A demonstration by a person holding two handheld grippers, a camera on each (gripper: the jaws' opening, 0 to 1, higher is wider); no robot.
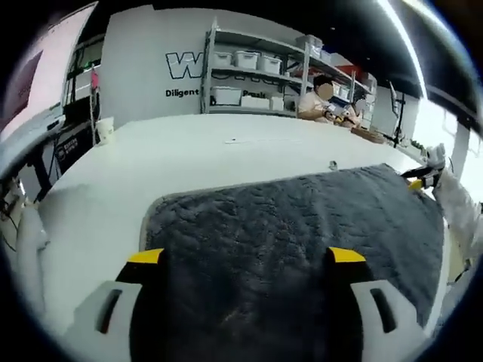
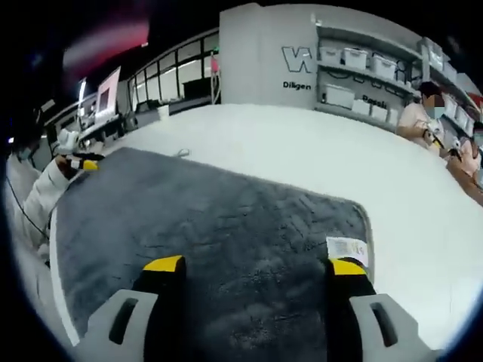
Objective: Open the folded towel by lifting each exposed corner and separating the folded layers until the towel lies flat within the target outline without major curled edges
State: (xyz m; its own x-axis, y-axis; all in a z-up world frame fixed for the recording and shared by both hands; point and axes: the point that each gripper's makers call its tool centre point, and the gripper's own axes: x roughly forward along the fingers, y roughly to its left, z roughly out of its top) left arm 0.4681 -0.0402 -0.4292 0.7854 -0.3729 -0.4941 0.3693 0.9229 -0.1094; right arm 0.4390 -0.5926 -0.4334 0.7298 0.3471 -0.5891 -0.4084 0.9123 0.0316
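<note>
A dark grey fluffy towel (image 1: 302,226) lies spread on the white table (image 1: 189,158). In the left gripper view my left gripper (image 1: 246,258) hovers low over the towel's near part, open, its yellow-tipped jaws wide apart with nothing between them. At the towel's far right edge the right gripper (image 1: 419,179) shows, held by a white-sleeved arm. In the right gripper view my right gripper (image 2: 255,265) also stands open over the towel (image 2: 211,219). A white care label (image 2: 347,247) sticks out at the corner by its right jaw. The left gripper (image 2: 81,163) sits at the far left corner.
Bare white table (image 2: 317,158) stretches beyond the towel. Metal shelves with white bins (image 1: 256,68) line the back wall with dark lettering. A seated person (image 1: 321,102) works at the far end. A monitor (image 1: 41,75) stands on the left.
</note>
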